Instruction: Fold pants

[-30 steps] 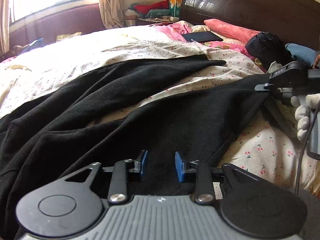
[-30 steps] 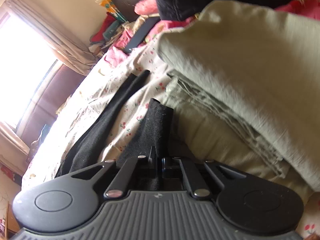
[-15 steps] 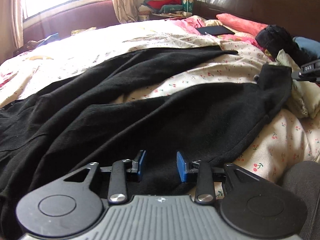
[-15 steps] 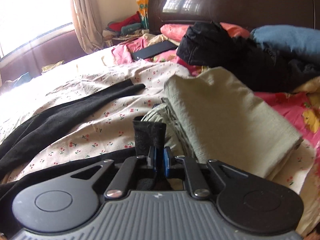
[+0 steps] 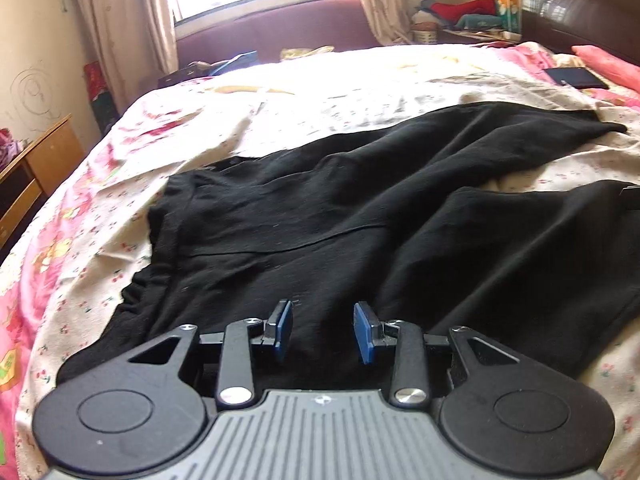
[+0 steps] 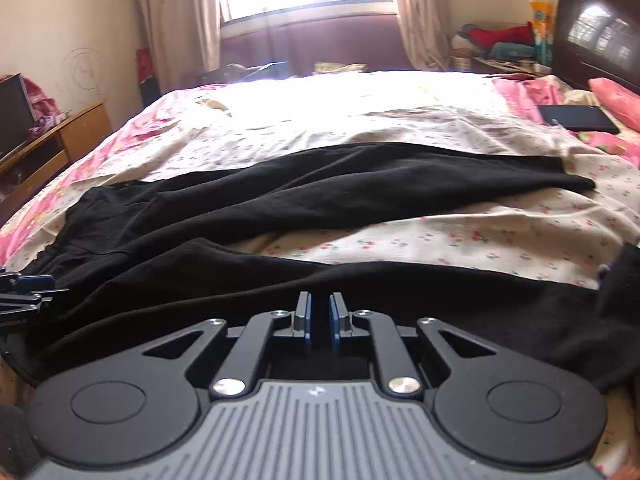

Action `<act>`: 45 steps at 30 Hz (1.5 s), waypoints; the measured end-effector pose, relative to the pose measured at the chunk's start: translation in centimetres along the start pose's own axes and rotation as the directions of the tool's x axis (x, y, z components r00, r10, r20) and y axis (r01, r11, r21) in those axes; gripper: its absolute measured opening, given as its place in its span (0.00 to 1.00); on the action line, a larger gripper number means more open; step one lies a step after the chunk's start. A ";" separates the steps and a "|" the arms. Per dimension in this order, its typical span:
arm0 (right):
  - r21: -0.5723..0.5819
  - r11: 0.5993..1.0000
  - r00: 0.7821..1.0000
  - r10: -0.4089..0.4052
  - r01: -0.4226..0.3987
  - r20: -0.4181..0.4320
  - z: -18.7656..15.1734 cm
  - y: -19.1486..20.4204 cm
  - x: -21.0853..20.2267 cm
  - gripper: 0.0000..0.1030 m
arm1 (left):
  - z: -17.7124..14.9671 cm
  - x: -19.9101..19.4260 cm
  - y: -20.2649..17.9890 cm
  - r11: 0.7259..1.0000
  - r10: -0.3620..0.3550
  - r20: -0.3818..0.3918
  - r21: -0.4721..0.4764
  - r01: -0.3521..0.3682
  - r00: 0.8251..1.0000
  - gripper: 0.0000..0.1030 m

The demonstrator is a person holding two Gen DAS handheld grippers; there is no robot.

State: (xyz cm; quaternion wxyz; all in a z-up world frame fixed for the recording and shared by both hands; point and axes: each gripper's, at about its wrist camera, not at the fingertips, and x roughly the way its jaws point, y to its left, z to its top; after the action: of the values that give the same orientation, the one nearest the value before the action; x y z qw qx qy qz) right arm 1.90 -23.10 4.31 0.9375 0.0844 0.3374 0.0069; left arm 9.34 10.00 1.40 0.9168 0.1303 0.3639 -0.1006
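Black pants lie spread on the flowered bed sheet, waistband at the left, two legs running to the right. They also show in the right wrist view. My left gripper is open and empty, just above the seat of the pants near the front edge. My right gripper has its blue pads a narrow gap apart with nothing between them, over the near leg. The near leg's cuff is bunched at the right. The left gripper's tip shows at the far left of the right wrist view.
The flowered bed sheet covers the bed. A dark flat case and pink pillows lie at the far right by the dark headboard. A wooden desk stands left of the bed. A window with curtains is behind.
My right gripper has let go of the leg cuff it was shut on, opened slightly and swung left to face the window. My left gripper has also swung left toward the waistband.
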 end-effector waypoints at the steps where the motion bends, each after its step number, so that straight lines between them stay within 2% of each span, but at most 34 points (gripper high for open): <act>1: -0.022 0.999 1.000 0.031 -0.031 -0.006 0.4 1.4 0.7 0.12 | -0.2 0.5 1.4 1.000 0.016 -0.012 -0.026 -0.016 1.000 0.47; 3: -0.074 0.992 0.994 0.104 -0.105 -0.017 1.5 4.4 2.6 0.12 | -0.5 1.4 3.6 0.997 0.021 -0.021 -0.080 -0.022 1.000 0.51; 4: -0.089 0.986 0.990 0.137 -0.138 -0.023 2.0 5.6 3.6 0.15 | -0.7 1.9 4.6 0.995 0.026 -0.024 -0.100 -0.028 0.999 0.56; 6: -0.098 0.977 0.981 0.183 -0.189 -0.067 2.6 7.4 6.2 0.26 | -1.0 2.8 5.7 0.993 0.036 -0.037 -0.114 -0.040 0.999 0.58; 8: -0.080 0.978 0.971 0.177 -0.192 -0.158 2.4 8.4 9.7 0.27 | -1.0 3.2 6.5 0.991 0.012 -0.057 -0.130 -0.020 0.998 0.58; 10: -0.084 0.986 0.954 0.115 -0.143 -0.277 1.7 8.5 12.7 0.19 | -0.4 2.6 7.4 0.988 -0.044 -0.042 -0.147 0.037 0.998 0.58; 14: -0.186 0.963 0.960 0.150 -0.196 -0.237 3.7 8.4 11.1 0.19 | 3.1 1.3 8.3 0.995 -0.063 0.073 -0.072 0.069 0.995 0.58; 17: -0.312 0.925 0.967 0.162 -0.218 -0.195 7.6 8.5 11.9 0.24 | 6.9 3.5 9.1 0.997 -0.074 0.111 0.001 0.074 0.991 0.58; 20: -0.455 0.862 0.969 0.151 -0.225 -0.193 11.4 8.1 16.1 0.24 | 10.3 8.1 9.7 0.993 -0.035 0.078 0.113 0.026 0.996 0.58; 22: -0.511 0.819 0.960 0.165 -0.260 -0.225 13.8 7.5 19.5 0.27 | 12.0 11.1 10.5 0.990 -0.015 0.032 0.141 0.011 0.999 0.58; 26: -0.553 0.770 0.942 0.191 -0.318 -0.276 16.8 7.1 24.1 0.28 | 13.9 15.4 12.3 0.987 -0.056 -0.082 0.145 0.067 0.995 0.58; 28: -0.552 0.756 0.928 0.204 -0.352 -0.313 18.1 7.2 25.3 0.29 | 14.4 16.9 12.6 0.981 -0.076 -0.137 0.166 0.098 0.988 0.58; 30: -0.560 0.738 0.915 0.203 -0.377 -0.348 19.2 7.5 26.4 0.31 | 15.2 17.5 12.6 0.973 -0.080 -0.155 0.204 0.111 0.985 0.58; 33: -0.594 0.702 0.902 0.169 -0.394 -0.398 20.5 7.8 27.7 0.35 | 16.6 18.2 13.0 0.959 -0.151 -0.200 0.207 0.192 0.968 0.58; 35: -0.552 0.701 0.860 0.178 -0.452 -0.478 21.4 7.7 28.9 0.35 | 17.2 18.8 13.0 0.947 -0.167 -0.228 0.232 0.220 0.959 0.58; 36: -0.526 0.701 0.831 0.176 -0.482 -0.527 21.4 7.9 29.7 0.35 | 17.5 19.1 13.1 0.942 -0.172 -0.238 0.243 0.230 0.956 0.58; 37: -0.529 0.690 0.817 0.163 -0.495 -0.553 21.2 8.1 30.2 0.35 | 17.9 19.3 13.3 0.938 -0.182 -0.249 0.246 0.244 0.951 0.58; 39: -0.562 0.656 0.811 0.134 -0.504 -0.570 20.7 8.8 30.8 0.35 | 18.5 19.7 13.9 0.933 -0.208 -0.269 0.234 0.273 0.940 0.58; 42: -0.543 0.640 0.781 0.149 -0.544 -0.606 20.4 9.9 32.1 0.36 | 18.9 20.4 14.5 0.921 -0.236 -0.317 0.229 0.316 0.919 0.60; 44: -0.541 0.622 0.760 0.141 -0.567 -0.635 19.9 10.6 32.9 0.40 | 18.7 21.2 14.4 0.912 -0.222 -0.350 0.257 0.321 0.910 0.61; 45: -0.549 0.612 0.757 0.130 -0.569 -0.641 19.5 10.9 33.3 0.41 | 18.5 21.8 14.3 0.906 -0.220 -0.370 0.265 0.329 0.903 0.62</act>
State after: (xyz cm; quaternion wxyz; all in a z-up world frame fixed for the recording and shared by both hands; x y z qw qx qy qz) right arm 40.44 -12.98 -0.12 0.7354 -0.2261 0.5321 0.3533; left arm 40.79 15.81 1.66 0.7848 0.2396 0.5066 -0.2648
